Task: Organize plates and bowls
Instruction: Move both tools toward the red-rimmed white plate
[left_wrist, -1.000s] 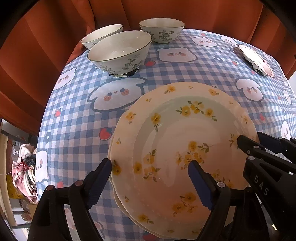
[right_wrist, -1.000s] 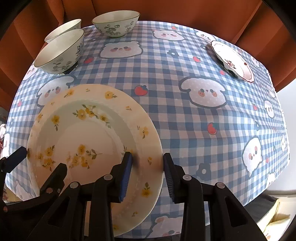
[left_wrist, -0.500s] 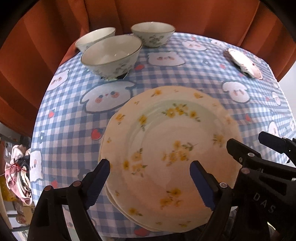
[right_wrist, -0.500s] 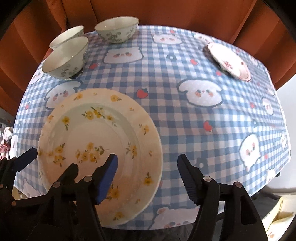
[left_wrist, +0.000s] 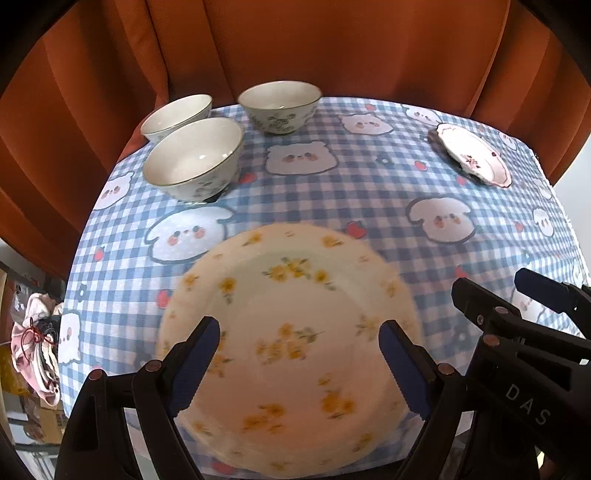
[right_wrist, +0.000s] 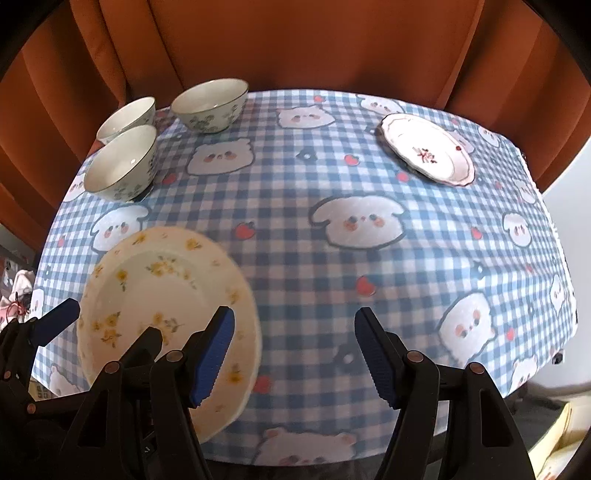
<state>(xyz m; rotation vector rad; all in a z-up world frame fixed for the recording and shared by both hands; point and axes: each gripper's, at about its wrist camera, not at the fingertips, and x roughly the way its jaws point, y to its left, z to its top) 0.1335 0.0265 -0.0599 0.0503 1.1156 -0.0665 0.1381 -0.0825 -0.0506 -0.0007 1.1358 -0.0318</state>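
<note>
Orange curtain (right_wrist: 295, 44) backs the whole scene. Blue checked tablecloth (right_wrist: 303, 266) covers the table, edges hanging free. Yellow-flowered plate (left_wrist: 291, 332) sits on the near side, close to the table edge; can't tell now if it's one plate or a stack. Pink-rimmed plate (right_wrist: 428, 153) is at the far right, well apart from it. Three bowls (left_wrist: 194, 158) cluster at the far left, two touching or nearly so.

Left gripper (left_wrist: 299, 365): jaws wide apart above the flowered plate, nothing in them. Right gripper (right_wrist: 293, 354): jaws apart, empty, over the plate's right rim and bare cloth.

Risks, my read:
- Flowered plate is near the edge. A low pass by either gripper could nudge it off.
- Pink-rimmed plate is thin and flat. A shallow rim grip may slip and it drops.
- Cloth is loose. Dragging anything could pull it and shift the bowls.
- Glazed bowls stacked off-centre could chip or tip.
</note>
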